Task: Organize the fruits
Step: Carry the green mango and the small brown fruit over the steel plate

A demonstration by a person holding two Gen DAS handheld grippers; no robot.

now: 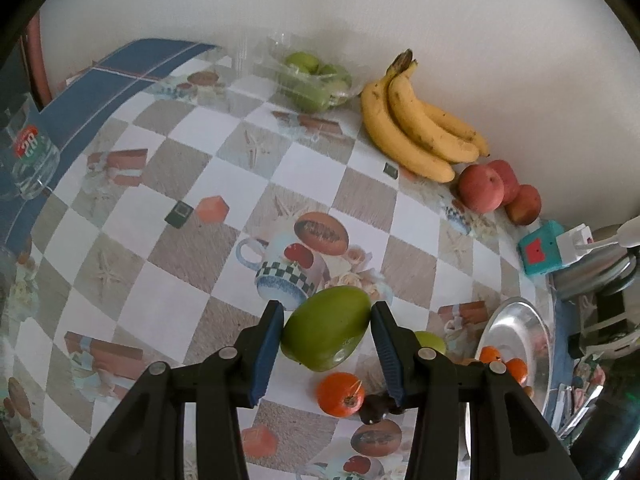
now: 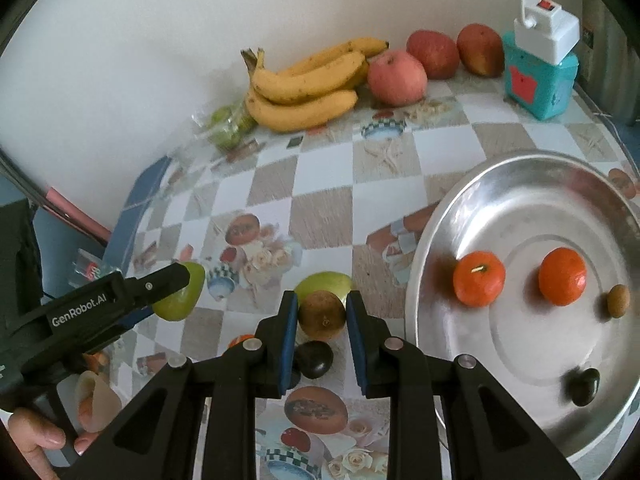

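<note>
My left gripper (image 1: 326, 318) is shut on a green mango (image 1: 326, 332), held above the checked tablecloth; the right wrist view shows the same mango (image 2: 180, 300) at the left. My right gripper (image 2: 322, 304) is shut on a round brown fruit (image 2: 322, 316). Under and behind it lie a dark fruit (image 2: 314, 358), a green fruit (image 2: 324, 282) and a partly hidden tangerine (image 2: 240, 340). The silver plate (image 2: 500, 200) to the right holds two tangerines (image 2: 479, 283) (image 2: 562, 276), a small brown fruit (image 2: 618, 300) and a dark fruit (image 2: 585, 386).
Bananas (image 2: 304, 84), red apples (image 2: 396, 76) and a bag of green fruit (image 2: 228, 126) line the wall. A teal box with a white plug (image 2: 540, 76) stands at the back right. A water bottle (image 1: 30, 152) sits at the table's left edge.
</note>
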